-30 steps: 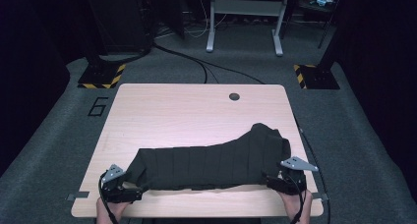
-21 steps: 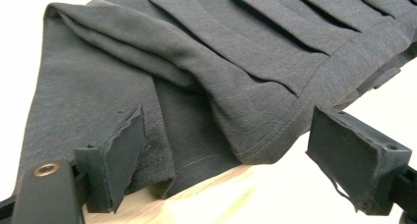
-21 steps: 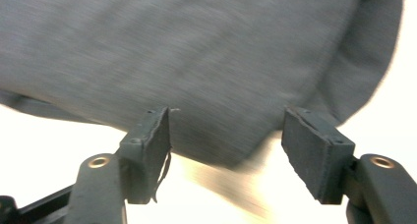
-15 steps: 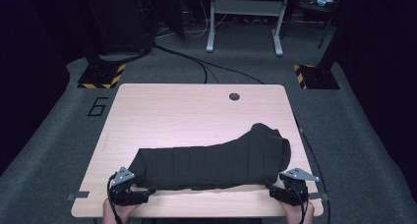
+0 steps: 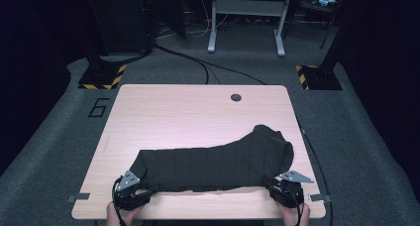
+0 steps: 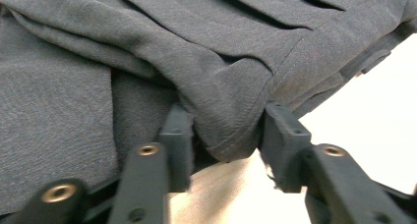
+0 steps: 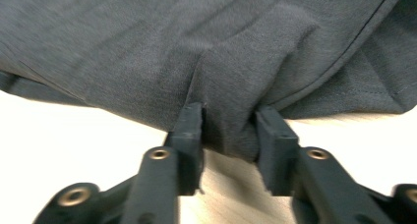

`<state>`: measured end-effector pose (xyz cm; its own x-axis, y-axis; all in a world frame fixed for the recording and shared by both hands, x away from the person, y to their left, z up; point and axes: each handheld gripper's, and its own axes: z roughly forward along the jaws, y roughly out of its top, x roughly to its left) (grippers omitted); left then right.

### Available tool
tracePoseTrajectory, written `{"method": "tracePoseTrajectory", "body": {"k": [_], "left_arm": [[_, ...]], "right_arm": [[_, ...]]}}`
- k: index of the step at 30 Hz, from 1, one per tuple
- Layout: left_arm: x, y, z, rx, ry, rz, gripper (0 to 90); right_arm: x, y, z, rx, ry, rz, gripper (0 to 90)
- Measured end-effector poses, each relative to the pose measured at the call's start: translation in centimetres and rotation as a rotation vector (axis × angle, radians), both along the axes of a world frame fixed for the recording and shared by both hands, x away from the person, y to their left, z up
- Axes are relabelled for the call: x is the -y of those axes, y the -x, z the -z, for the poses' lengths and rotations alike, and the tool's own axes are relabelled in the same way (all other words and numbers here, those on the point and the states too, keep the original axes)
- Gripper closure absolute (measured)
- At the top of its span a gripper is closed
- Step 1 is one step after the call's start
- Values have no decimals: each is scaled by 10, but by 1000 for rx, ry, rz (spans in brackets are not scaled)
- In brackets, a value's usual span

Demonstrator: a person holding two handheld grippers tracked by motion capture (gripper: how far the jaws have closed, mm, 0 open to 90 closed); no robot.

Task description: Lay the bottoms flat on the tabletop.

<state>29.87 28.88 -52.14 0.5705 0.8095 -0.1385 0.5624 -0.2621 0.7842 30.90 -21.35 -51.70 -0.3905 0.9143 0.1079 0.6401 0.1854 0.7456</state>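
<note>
Both tongs, left (image 6: 223,135) and right (image 7: 228,130), have just been closing on (dark, pleated) garment (image 5: 213,159).

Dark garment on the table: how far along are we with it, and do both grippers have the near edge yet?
Done: the dark pleated garment lies spread lengthwise across the wooden table. In hand: the left gripper and right gripper have just been closing, each with a bunch of the near hem between its jaws, fabric pinched in both gripper views. Left: nothing is lifted or folded yet; the cloth lies flat.
</note>
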Motion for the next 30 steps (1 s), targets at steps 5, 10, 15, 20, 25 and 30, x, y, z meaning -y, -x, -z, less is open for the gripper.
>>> {"method": "tracePoseTrajectory", "body": {"k": [5,10,15,20,25,30], "left_arm": [[-1,1,-2,-7,-21,24,717],[-7,8,-8,3,-26,23,732],[-12,19,-19,31,-26,18,740],[-11,18,-36,54,-32,22,745],[-12,8,-52,72,-42,26,745],[-13,-1,-53,45,-48,40,719]], "right_arm": [[-1,4,-3,13,-3,-12,794],[0,15,-11,53,-21,-32,817],[-6,30,-22,95,14,-53,823],[-8,33,-40,142,7,-53,829],[-11,21,-62,188,35,-61,834],[-13,7,-77,209,44,-69,835]]}}
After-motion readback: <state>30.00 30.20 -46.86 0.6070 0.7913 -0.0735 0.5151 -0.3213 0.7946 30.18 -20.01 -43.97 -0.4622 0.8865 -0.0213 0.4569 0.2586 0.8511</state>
